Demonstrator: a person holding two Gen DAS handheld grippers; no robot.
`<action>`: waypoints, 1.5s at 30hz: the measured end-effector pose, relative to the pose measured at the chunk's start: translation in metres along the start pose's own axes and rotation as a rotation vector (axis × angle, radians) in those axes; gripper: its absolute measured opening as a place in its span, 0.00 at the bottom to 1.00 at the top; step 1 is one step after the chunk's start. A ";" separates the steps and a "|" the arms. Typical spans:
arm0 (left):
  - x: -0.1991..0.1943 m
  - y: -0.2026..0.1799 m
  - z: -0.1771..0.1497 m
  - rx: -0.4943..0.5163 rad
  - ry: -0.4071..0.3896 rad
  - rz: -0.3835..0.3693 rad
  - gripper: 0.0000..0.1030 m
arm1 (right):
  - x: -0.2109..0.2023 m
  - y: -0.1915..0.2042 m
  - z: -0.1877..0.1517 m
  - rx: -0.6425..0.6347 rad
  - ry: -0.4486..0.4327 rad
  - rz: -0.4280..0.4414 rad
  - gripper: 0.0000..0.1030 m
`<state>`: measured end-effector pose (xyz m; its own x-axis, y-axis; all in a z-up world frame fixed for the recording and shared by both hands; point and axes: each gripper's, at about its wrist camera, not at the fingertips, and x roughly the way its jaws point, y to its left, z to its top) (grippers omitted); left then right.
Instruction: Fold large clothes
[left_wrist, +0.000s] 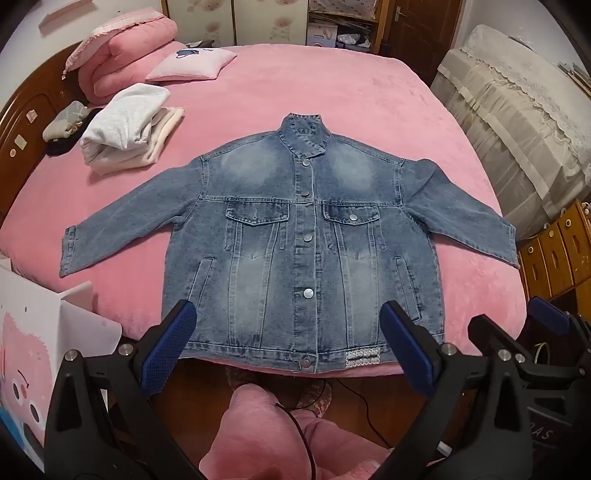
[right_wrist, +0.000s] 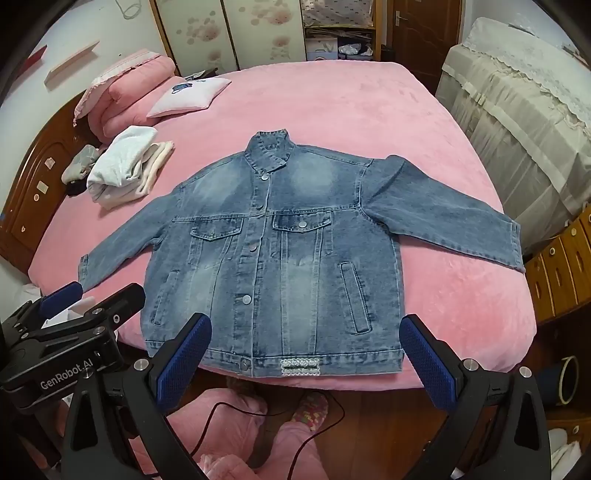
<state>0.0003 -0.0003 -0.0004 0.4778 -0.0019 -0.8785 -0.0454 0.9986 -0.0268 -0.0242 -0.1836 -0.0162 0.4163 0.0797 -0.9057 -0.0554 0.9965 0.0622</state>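
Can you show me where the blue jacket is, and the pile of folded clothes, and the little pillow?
jacket (left_wrist: 258, 266): left wrist view, on its front panel.
folded clothes (left_wrist: 125, 122): left wrist view, on the grey top piece.
pillow (right_wrist: 192, 94): right wrist view, on its pale pink face.

Pink bed (left_wrist: 369, 110) ahead of claws. Denim jacket (left_wrist: 295, 229) flat, buttoned, sleeves spread, hem at near edge. Folded pale clothes (left_wrist: 125, 125) far left; pink cushion (left_wrist: 192, 64), possibly rolled quilt (left_wrist: 129, 59) beyond.
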 end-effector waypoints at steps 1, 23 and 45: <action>0.000 0.000 0.000 -0.002 0.001 -0.002 0.96 | 0.000 -0.001 0.000 0.001 -0.001 0.001 1.00; 0.006 -0.015 -0.005 0.050 0.022 0.017 0.96 | 0.001 -0.013 -0.008 0.023 0.018 -0.018 1.00; 0.009 -0.021 -0.003 0.059 0.024 0.006 0.96 | 0.001 -0.017 -0.010 0.026 0.017 -0.033 1.00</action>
<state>0.0027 -0.0210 -0.0090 0.4567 0.0033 -0.8896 0.0043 1.0000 0.0060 -0.0321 -0.2004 -0.0219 0.4024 0.0462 -0.9143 -0.0180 0.9989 0.0425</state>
